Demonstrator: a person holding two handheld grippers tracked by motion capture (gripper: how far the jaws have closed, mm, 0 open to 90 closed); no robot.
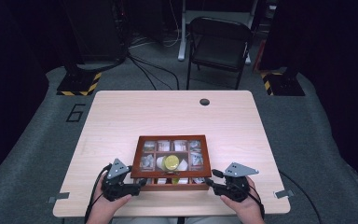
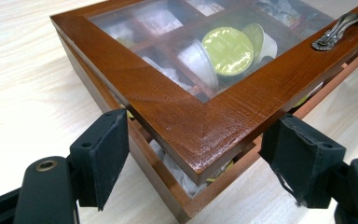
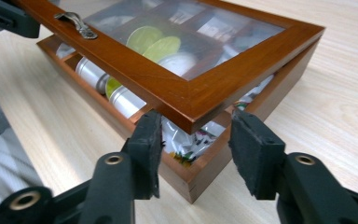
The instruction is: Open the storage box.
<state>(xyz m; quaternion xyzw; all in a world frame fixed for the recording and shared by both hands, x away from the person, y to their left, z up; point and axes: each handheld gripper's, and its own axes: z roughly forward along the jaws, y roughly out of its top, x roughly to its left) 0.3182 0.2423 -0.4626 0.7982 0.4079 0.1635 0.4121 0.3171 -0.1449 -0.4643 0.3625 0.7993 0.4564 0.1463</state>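
The wooden box is flanked at its near corners on the table. The left gripper and right gripper are held open, and the lid is left unclamped.

A light wooden table has a small dark round hole near its far edge. Beyond it, a black folding chair stands on the grey floor. Two stands with yellow-and-black striped bases sit at the far left and far right. Cables trail across the floor.
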